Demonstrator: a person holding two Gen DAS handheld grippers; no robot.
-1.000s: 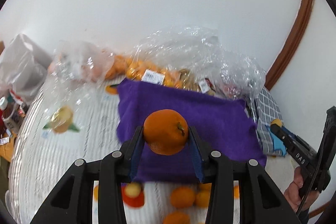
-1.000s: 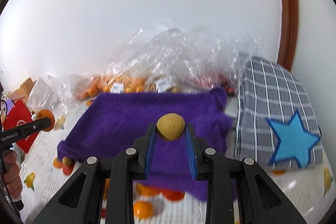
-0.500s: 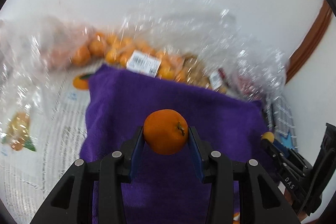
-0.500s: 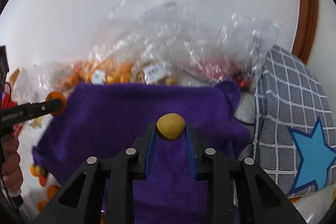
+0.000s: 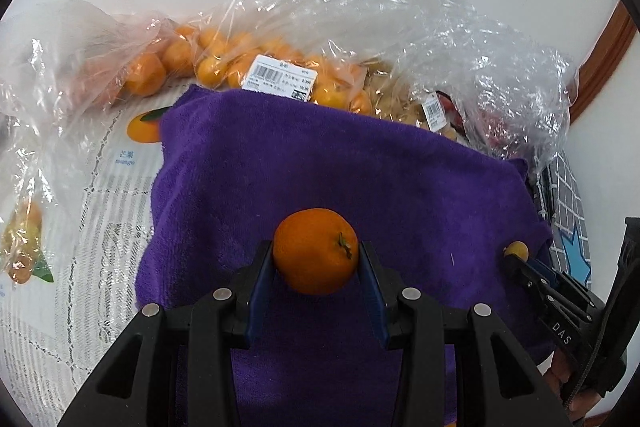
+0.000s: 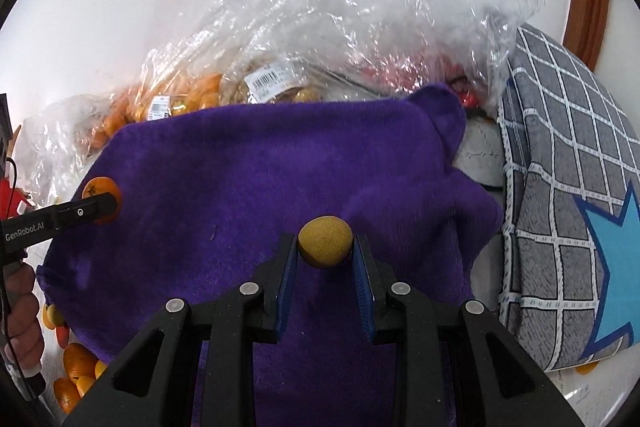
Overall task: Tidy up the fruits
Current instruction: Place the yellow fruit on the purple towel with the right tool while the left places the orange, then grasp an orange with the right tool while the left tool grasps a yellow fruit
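- Left gripper (image 5: 316,259), bottom centre of the left wrist view: blue pads closed part-way onto a mandarin (image 5: 315,251), stem facing right. It hangs over the purple towel (image 5: 320,155), not visibly touching it.
- Right gripper (image 6: 325,245), bottom centre of the right wrist view: jaws nearly shut, pinching a small tan-yellow fruit (image 6: 325,242) over the same towel.
- Risk, my read: both fruits are round and held only at their sides. Let go above the soft, rumpled cloth, either could roll toward the towel's edge; squeezing harder could bruise the mandarin.
- Loose oranges (image 6: 76,373) lie lower left, partly behind the towel edge.
- Far side: clear plastic bags (image 5: 360,39) hold more oranges; glare and wrinkles blur the reddish contents at right, kind unclear.
- Checked cushion (image 6: 568,163) cut off at right frame edge.
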